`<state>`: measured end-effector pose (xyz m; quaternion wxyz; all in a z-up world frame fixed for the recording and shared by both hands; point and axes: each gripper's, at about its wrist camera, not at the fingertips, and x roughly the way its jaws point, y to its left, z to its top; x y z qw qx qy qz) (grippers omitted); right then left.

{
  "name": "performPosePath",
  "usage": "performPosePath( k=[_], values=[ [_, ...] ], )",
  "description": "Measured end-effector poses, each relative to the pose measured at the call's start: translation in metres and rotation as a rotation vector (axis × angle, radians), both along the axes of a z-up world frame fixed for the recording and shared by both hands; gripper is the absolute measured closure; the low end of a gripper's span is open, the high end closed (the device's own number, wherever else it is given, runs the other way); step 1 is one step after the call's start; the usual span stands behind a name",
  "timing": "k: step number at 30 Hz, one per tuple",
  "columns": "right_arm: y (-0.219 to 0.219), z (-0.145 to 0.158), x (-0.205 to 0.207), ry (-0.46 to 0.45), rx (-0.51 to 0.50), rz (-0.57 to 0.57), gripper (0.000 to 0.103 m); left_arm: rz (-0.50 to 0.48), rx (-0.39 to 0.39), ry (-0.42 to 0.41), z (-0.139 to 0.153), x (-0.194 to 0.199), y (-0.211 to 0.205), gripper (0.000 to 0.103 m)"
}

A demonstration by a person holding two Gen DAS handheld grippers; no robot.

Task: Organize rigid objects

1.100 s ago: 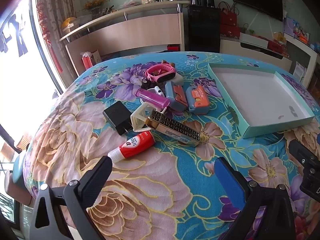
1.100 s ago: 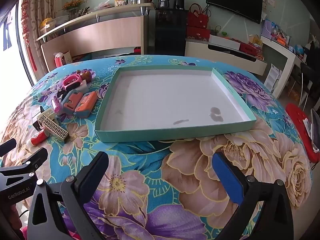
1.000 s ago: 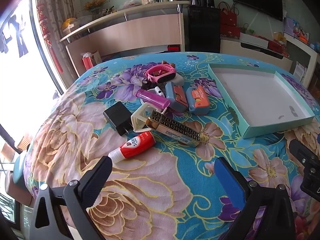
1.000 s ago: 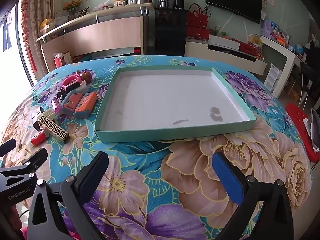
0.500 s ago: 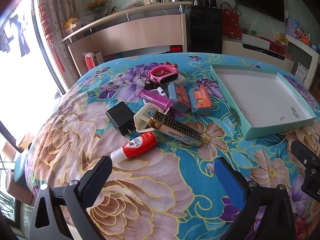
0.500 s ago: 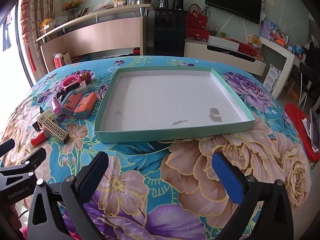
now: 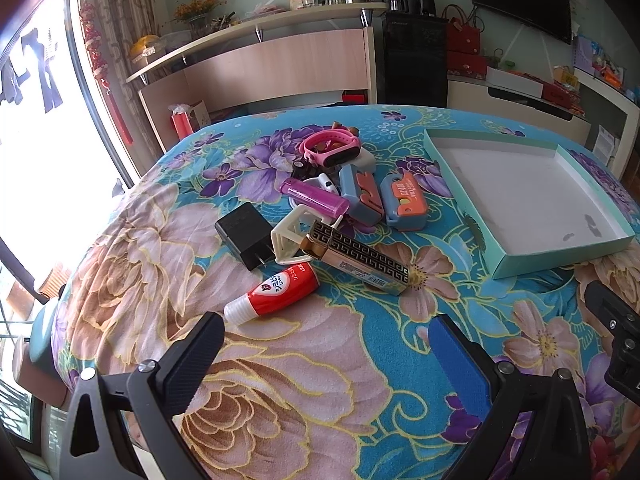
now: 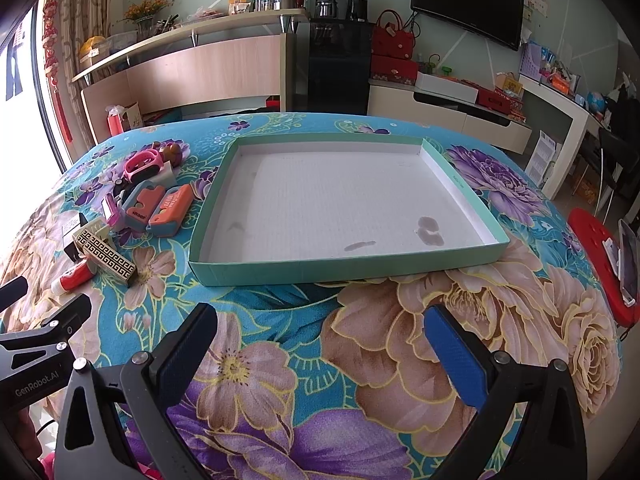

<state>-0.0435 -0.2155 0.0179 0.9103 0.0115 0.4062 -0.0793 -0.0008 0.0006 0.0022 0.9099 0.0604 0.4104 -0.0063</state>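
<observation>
1. A round table draped in a blue cloth with large flowers is filling both views, and a cluster of small hard items is lying on its left half.
2. The left tongs are hovering low over the near edge of the cloth, their two dark pads spread wide apart and gripping nothing.
3. Just beyond those tongs, a red and white glue bottle is lying on its side, its white cap pointing toward the near left.
4. Behind the bottle, a black plug adapter is lying flat, its prongs pointing toward the viewer.
5. Just right of the adapter, a cream plastic frame is touching a long gold and black patterned box, which is lying at a slant.
6. Further back, a purple lighter is resting partly on the frame, and a pink wristband is sitting on top of the pile's far end.
7. Right of the lighter, two blue and orange staplers are lying side by side.
8. Right of the pile and apart from it, a shallow teal tray with a white, stained floor is sitting on the cloth with nothing inside.
9. The right tongs are hanging near the tray's front wall, pads wide apart, clasping nothing.
</observation>
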Motion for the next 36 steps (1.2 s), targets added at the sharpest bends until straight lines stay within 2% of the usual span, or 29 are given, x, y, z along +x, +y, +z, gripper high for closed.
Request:
performPosePath(
  k=[36],
  values=[
    [0.0017,0.0009,-0.0018,-0.008,-0.007,0.002,0.0,0.011,0.003,0.0,-0.0007,0.0001,0.0012,0.0]
  ],
)
